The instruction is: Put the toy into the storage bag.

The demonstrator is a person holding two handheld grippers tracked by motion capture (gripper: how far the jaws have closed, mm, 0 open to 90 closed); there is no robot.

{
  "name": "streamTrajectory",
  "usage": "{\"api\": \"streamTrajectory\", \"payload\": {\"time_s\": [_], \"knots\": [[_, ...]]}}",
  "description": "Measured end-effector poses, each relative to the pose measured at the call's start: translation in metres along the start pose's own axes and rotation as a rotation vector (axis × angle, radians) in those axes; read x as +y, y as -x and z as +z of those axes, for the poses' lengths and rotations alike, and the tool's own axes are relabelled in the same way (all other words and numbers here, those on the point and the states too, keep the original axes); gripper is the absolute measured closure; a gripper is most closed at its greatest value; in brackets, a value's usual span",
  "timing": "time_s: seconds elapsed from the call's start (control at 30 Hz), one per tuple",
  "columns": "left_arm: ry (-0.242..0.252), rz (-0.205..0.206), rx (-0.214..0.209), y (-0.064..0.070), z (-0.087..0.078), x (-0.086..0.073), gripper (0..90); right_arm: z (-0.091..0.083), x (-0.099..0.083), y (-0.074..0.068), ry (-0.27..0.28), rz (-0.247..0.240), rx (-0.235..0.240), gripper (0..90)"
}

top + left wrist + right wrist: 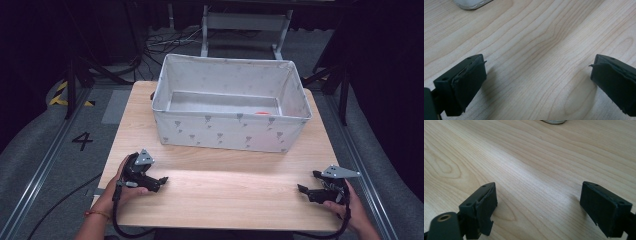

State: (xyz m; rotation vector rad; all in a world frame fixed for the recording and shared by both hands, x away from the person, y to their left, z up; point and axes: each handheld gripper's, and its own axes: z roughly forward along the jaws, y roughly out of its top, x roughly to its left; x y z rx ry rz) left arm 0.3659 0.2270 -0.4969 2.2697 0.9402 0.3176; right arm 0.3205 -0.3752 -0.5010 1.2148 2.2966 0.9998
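Observation:
A white fabric bin [227,131] with small grey markings stands on the far half of the light wooden table [225,195]. Something small and orange-red [261,113] lies on its floor near the right front wall. My left gripper [161,182] rests at the table's near left, held in a hand, jaws pointing right. In the left gripper view it [537,82] is open over bare wood. My right gripper [304,191] sits at the near right, pointing left. In the right gripper view it [539,207] is open too, nothing between its pads.
A corner of the bin's base [470,3] peeks in at the top of the left gripper view, another [554,121] at the top of the right gripper view. Dark stands and cables [165,42] crowd the floor behind the table. A floor rail [35,180] runs along the left.

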Motion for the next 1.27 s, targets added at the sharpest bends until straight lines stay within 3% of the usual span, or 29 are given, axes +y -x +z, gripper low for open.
{"api": "streamTrajectory", "payload": {"time_s": [0.17, 1.03, 1.27], "knots": [[0.0, -0.032, 0.03, 0.0036, 0.0003, 0.0003, 0.5, 0.0002, 0.0001, -0.0004, -0.001, 0.006, -0.006, 14.6], [-0.002, -0.055, 0.048, 0.0045, 0.0023, 0.0027, 0.0, 0.001, 0.0006, 0.0004, -0.007, 0.027, -0.029, 11.6], [-0.004, -0.086, 0.073, 0.0058, 0.0041, 0.0048, 0.0, 0.0007, 0.0004, 0.0005, -0.007, 0.026, -0.027, 11.9]]}}
